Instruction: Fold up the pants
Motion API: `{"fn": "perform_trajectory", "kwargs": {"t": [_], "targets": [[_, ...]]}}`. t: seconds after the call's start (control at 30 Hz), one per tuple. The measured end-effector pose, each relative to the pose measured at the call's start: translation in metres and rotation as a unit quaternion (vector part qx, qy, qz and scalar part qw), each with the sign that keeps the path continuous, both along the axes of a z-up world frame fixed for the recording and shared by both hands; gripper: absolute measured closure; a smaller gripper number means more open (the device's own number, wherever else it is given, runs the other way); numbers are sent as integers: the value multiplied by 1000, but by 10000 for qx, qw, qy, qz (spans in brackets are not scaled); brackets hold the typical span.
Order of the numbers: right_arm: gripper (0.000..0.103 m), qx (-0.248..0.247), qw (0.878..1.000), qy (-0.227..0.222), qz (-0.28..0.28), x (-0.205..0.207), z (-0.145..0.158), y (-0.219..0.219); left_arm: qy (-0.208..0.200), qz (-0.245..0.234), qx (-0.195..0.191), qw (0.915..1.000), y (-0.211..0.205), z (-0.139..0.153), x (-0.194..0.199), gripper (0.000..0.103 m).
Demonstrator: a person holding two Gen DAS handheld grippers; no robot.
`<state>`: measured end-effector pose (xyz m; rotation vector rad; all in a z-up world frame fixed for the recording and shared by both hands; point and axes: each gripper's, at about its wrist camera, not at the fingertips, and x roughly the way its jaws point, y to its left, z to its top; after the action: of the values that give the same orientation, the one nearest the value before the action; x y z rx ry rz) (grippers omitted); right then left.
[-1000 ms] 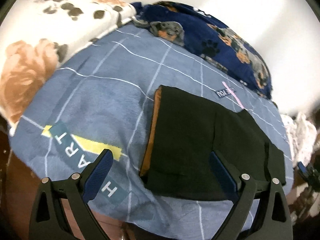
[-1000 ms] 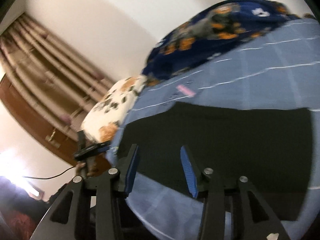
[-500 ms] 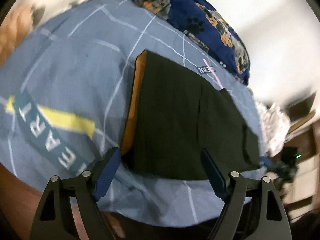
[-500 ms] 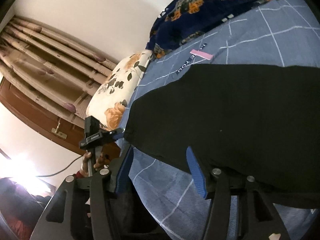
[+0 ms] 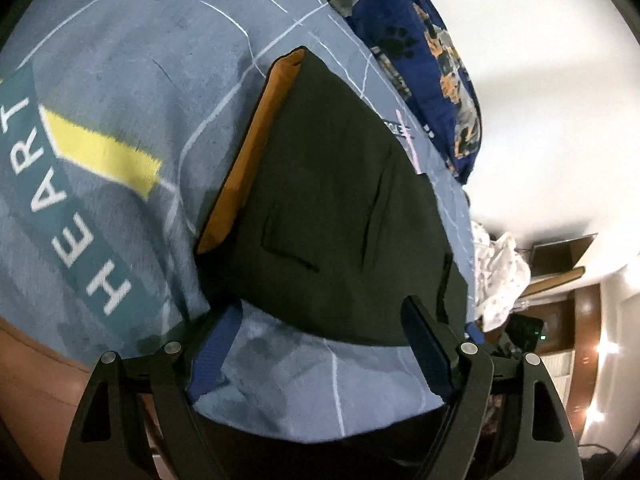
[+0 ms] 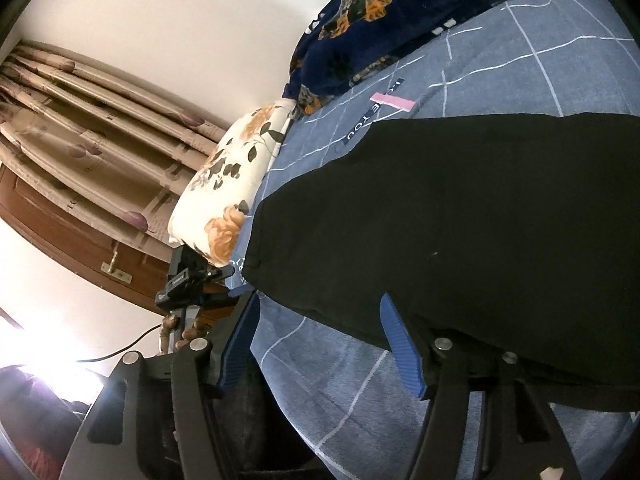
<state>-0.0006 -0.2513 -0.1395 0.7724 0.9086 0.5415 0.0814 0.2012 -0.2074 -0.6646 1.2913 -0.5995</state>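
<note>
The black pants lie folded flat on the blue bedsheet, with an orange lining strip showing along their left edge. My left gripper is open and empty, just short of the pants' near edge. In the right wrist view the pants fill the right side. My right gripper is open and empty at their near edge, with its right finger next to the cloth.
A dark blue dog-print blanket lies along the far side of the bed and also shows in the right wrist view. A floral pillow sits at the bed's end. A white cloth heap and wooden furniture stand beyond the bed. Curtains hang behind.
Both grippers have tilted and moved closer to the pants' near edge. The right gripper has opened a little wider. The pants have not moved.
</note>
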Motion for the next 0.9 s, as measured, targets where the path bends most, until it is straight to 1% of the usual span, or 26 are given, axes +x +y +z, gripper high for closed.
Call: {"fn": "perform_trajectory", "kwargs": {"t": [0.13,0.23,0.33,0.37,0.4,0.47,0.53,0.6,0.67,0.77,0.8,0.83,0.9], "targets": [[40,52,10000,33,-35,0,0,0,-132,92,-63,9999,0,0,1,22],[36,48,10000,30,-39,0,0,0,-384,214,-335,9985,3,0,-2,21],[32,64,10000,29,-51,0,0,-1,-790,264,-797,9933,9,12,-8,21],[31,65,9999,52,-66,0,-1,-1,-927,226,-865,9917,11,17,-9,21],[30,76,9999,69,-74,1,-2,-1,-985,182,-803,9917,9,20,-9,21],[29,136,9998,124,-107,3,-4,-2,-900,122,-528,9945,3,16,-5,21],[29,184,9996,153,-128,3,-6,-3,-794,164,-418,9958,0,10,-3,21],[29,169,9997,144,-122,3,-6,-2,-586,199,-347,9975,0,1,0,21],[29,169,9997,132,-117,4,-5,-2,-503,257,-408,9976,1,-5,-1,22],[27,179,9997,143,-120,3,-6,-2,-534,270,-409,9974,-3,-3,0,21],[27,191,9996,154,-117,4,-7,-2,-559,263,-461,9970,-5,-2,2,21],[27,202,9996,166,-116,3,-8,-2,-575,277,-553,9964,-7,-2,3,21],[27,210,9995,192,-102,4,-8,0,-690,426,-979,9919,-6,3,4,21]]}}
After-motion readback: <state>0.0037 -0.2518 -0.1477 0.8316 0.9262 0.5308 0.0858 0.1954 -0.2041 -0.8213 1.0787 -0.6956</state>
